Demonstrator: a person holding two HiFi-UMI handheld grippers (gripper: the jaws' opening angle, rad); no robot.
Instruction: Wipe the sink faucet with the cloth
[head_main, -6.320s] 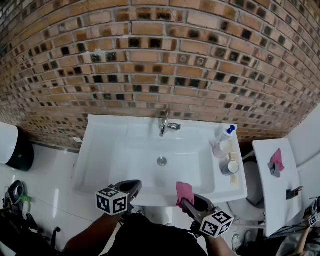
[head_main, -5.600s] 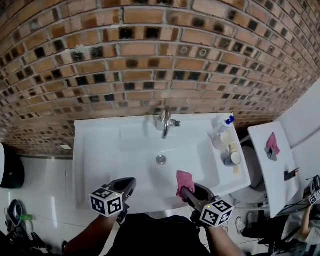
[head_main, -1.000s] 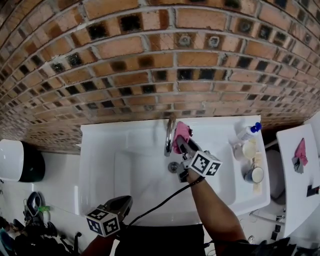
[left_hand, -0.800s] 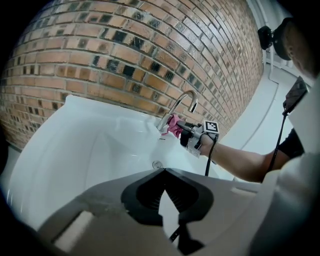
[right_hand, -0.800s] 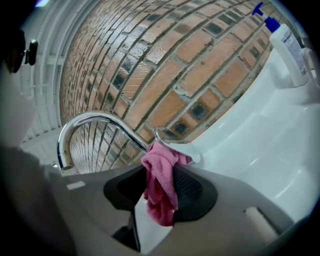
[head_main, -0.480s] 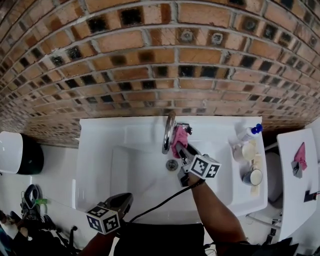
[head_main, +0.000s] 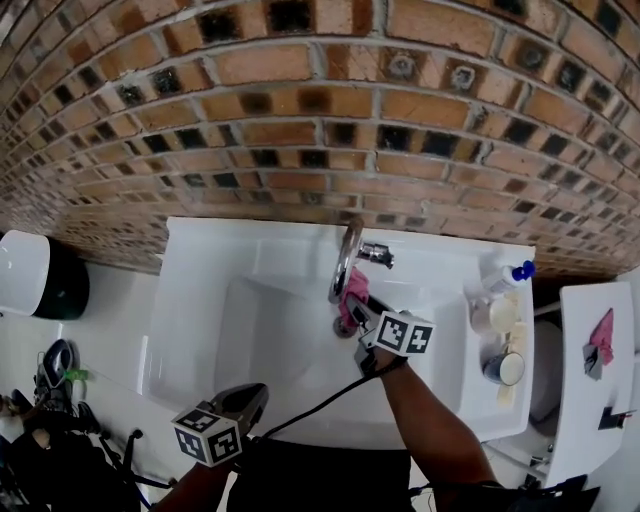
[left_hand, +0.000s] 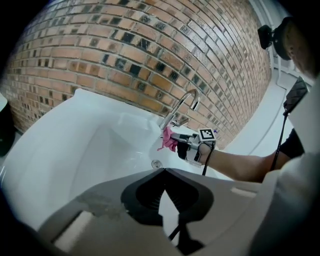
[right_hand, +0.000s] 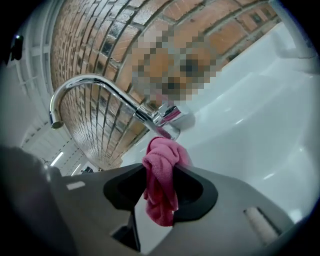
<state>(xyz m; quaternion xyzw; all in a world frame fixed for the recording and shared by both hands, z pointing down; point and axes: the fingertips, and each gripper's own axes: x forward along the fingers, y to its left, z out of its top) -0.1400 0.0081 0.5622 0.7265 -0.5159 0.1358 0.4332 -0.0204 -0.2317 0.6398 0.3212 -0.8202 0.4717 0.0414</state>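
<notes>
The right claw (right_hand: 160, 176) is clamped on the pink cloth (right_hand: 162, 187). It's a fluffy, crumpled bundle, bunched above the jaws with a tail hanging down between them. The cloth sits right up against the foot of the faucet (right_hand: 102, 91), under that shiny chrome arch. From the head view, the right claw (head_main: 356, 304) points up and left into the basin. Its marker cube faces up, the forearm stretches in over the near rim of the white sink (head_main: 185, 300), and a black cable trails back. The left claw (left_hand: 165, 171) has its jaws closed with nothing between them. It's held low at the sink's near edge, well apart from the faucet, and aimed at the basin. The drain (left_hand: 156, 163) sits just below the cloth. A brick wall (head_main: 300, 100) stands behind. Off to the right of the sink are a blue-capped bottle (head_main: 503, 277) and a cup (head_main: 503, 368).
</notes>
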